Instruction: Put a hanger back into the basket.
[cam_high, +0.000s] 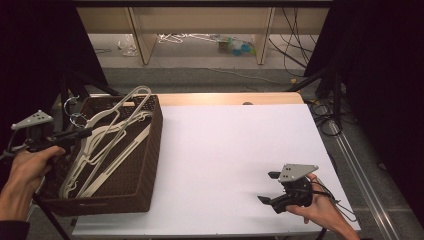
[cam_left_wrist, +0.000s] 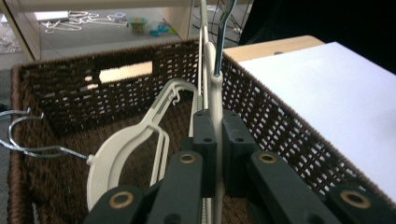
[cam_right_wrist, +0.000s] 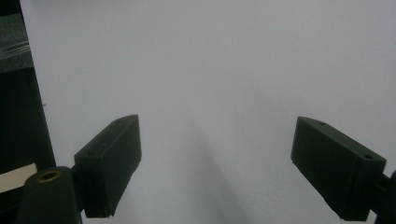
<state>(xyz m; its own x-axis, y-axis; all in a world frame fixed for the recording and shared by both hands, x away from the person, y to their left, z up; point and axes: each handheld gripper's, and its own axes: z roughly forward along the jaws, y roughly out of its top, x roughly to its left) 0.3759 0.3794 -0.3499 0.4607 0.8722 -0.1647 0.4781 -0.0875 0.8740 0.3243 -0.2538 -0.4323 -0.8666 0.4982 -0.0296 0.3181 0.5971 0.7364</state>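
A brown wicker basket (cam_high: 154, 150) stands at the table's left and holds several cream plastic hangers with metal hooks. My left gripper (cam_high: 85, 133) reaches over its left rim and is shut on the neck of one hanger (cam_high: 107, 117). In the left gripper view the jaws (cam_left_wrist: 215, 126) clamp that hanger (cam_left_wrist: 214, 88) just below its steel hook (cam_left_wrist: 220, 42). A second hanger (cam_left_wrist: 123, 156) lies lower in the basket (cam_left_wrist: 266, 116). My right gripper (cam_high: 270, 187) rests low at the front right of the white sheet (cam_high: 225, 150), open with nothing between its jaws (cam_right_wrist: 215, 163).
A strip of the wooden tabletop (cam_high: 225, 98) shows behind the white sheet. Cables (cam_high: 322, 112) trail off the table's right edge. Beyond the table are shelf legs (cam_high: 142, 40) and loose hangers on the floor (cam_high: 180, 37). Dark curtains flank both sides.
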